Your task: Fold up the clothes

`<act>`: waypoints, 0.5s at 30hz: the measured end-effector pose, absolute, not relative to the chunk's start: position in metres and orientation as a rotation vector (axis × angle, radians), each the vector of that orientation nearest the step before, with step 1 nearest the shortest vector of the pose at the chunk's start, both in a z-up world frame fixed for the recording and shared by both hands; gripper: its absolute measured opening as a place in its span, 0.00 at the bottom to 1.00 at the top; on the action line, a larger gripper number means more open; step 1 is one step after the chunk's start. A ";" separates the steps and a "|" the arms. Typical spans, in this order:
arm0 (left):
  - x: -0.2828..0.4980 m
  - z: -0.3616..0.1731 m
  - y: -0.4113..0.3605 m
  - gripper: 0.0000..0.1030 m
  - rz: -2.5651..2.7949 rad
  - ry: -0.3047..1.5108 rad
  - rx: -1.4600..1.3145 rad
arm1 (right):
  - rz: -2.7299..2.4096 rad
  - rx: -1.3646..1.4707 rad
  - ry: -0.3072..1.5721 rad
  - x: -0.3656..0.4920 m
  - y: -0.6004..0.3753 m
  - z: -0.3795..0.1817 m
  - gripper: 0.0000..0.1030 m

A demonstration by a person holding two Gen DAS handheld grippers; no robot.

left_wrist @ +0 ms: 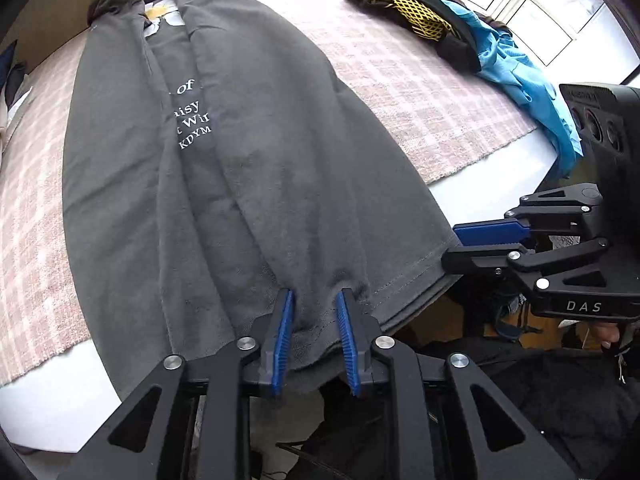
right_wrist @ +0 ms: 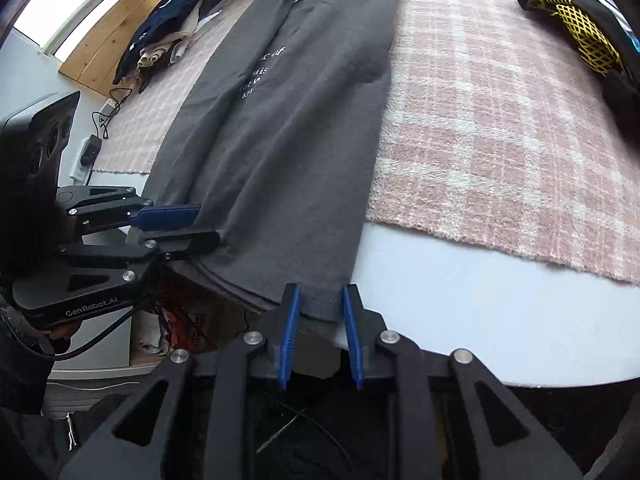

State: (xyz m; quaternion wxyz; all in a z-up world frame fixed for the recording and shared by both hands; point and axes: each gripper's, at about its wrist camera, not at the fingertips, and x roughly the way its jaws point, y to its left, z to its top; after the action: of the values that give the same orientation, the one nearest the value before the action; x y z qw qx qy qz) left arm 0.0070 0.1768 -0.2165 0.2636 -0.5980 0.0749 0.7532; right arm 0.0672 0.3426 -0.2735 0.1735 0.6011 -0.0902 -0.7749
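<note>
While the grey shirt point(left_wrist: 248, 184) is lying lengthwise mid-frame, both the left gripper point(left_wrist: 314, 300) and right gripper point(right_wrist: 320, 298) are straddling its hem, fingers spread.

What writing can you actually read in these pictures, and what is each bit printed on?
"of", "isy", "Wir", "KDYM": white print on the grey T-shirt, partly covered by its folded sides.
"DAS": right gripper body.
"GenRobot.AI": left gripper body.
The embossed marking on the black housing is unreadable.

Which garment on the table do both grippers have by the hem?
The grey T-shirt with white lettering, sides folded in. The left gripper and right gripper straddle its near hem. The black-and-yellow garment and blue garment lie apart, untouched.
</note>
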 end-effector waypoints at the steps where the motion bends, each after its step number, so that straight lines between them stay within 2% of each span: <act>1: 0.008 -0.215 0.175 0.12 2.038 0.194 -1.610 | -2.193 1.695 -0.266 0.068 0.342 -0.274 0.07; 4: 0.011 -0.206 0.169 0.03 2.072 0.189 -1.597 | -2.176 1.680 -0.324 0.075 0.351 -0.268 0.05; 9: 0.015 -0.214 0.162 0.03 2.073 0.199 -1.622 | -2.151 1.710 -0.507 0.088 0.379 -0.274 0.05; 11: 0.014 -0.219 0.162 0.03 2.069 0.199 -1.650 | -2.097 1.795 -0.500 0.084 0.370 -0.285 0.06; 15: 0.027 -0.195 0.140 0.05 2.136 0.158 -1.601 | -2.146 1.828 -0.320 0.091 0.357 -0.269 0.08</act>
State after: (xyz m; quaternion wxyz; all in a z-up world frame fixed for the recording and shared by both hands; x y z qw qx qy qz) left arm 0.0270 0.1396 -0.1946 0.2316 -0.5823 0.0574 0.7771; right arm 0.0912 0.3569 -0.2687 0.1516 0.6369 -0.1115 -0.7476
